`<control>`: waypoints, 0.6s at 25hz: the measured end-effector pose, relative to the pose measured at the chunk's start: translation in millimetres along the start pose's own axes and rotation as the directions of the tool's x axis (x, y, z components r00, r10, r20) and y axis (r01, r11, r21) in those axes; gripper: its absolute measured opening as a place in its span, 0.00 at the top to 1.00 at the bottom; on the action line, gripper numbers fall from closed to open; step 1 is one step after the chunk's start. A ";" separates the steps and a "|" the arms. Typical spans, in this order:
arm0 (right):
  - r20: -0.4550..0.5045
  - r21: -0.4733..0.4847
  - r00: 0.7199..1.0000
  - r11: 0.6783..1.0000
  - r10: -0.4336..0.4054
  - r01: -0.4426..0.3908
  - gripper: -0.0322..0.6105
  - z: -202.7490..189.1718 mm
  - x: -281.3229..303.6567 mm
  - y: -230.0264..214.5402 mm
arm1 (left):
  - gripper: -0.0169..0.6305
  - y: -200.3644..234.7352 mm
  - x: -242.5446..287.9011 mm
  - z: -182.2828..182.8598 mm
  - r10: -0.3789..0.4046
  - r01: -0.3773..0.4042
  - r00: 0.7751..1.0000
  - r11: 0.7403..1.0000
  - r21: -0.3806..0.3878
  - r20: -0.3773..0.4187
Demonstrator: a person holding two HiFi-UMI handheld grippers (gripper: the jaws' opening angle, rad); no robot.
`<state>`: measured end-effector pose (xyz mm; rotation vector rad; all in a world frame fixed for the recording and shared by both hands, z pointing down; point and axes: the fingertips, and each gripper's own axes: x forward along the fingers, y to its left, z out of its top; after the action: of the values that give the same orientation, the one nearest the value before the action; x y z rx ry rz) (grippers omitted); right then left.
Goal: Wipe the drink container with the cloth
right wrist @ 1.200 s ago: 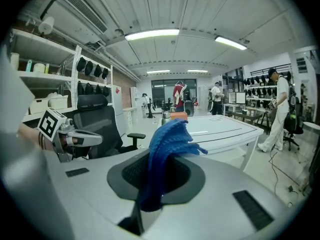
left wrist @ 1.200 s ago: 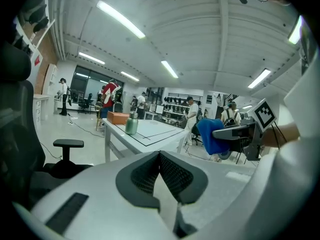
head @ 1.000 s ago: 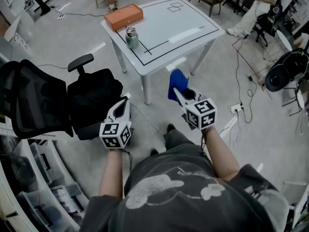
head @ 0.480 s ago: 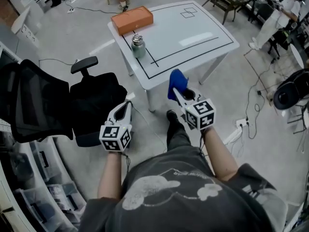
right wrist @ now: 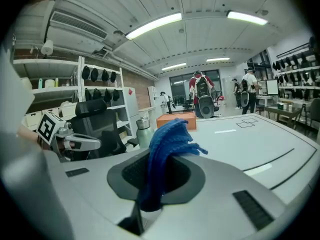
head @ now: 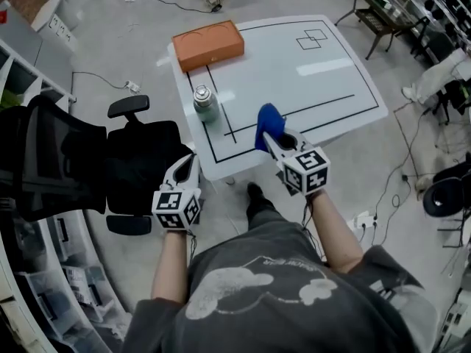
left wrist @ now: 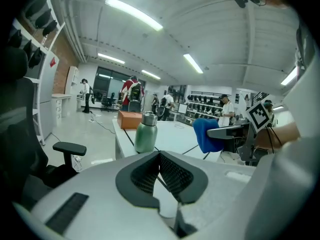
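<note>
- The blue cloth (right wrist: 167,144) is clamped in the jaws of the right hand-held gripper (head: 272,141), with its loose end standing past the tips.
- The left hand-held gripper (left wrist: 160,156) is closed on nothing.
- The drink container (head: 205,103) stands upright on the counter (head: 294,72), ahead of the left hand-held gripper and left of the right one, not yet reached.
- It is best steadied first; then the cloth's loose end can be pressed flat against its side and drawn round.

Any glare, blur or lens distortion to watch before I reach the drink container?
Head view: sharp, evenly lit; one pale glare streak on the table, away from the drink container. Left gripper view: fisheye bends the ceiling lights, corners dark, container clear. Right gripper view: same bending; cloth fills the centre.
</note>
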<state>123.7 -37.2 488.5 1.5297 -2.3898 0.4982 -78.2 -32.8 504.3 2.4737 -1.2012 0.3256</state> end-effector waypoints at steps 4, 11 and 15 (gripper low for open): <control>-0.002 0.017 0.998 0.998 0.068 -0.068 0.88 16.5 24.5 -31.6 | 0.97 -0.4 33.4 17.4 0.059 -0.059 0.998 0.998 -0.002 -0.001; -0.014 -0.028 0.979 0.978 0.205 -0.205 0.88 36.7 65.7 -51.4 | 0.97 12.5 66.7 37.8 0.152 -0.152 0.988 0.988 -0.018 0.004; -0.029 -0.063 0.964 0.962 0.265 -0.266 0.88 44.7 89.7 -59.8 | 0.95 17.6 82.6 43.3 0.180 -0.180 0.984 0.984 -0.013 0.015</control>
<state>139.7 -152.8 492.0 1.1764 -2.5821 0.4802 -39.7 -119.4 498.9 2.3674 -1.4332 0.3462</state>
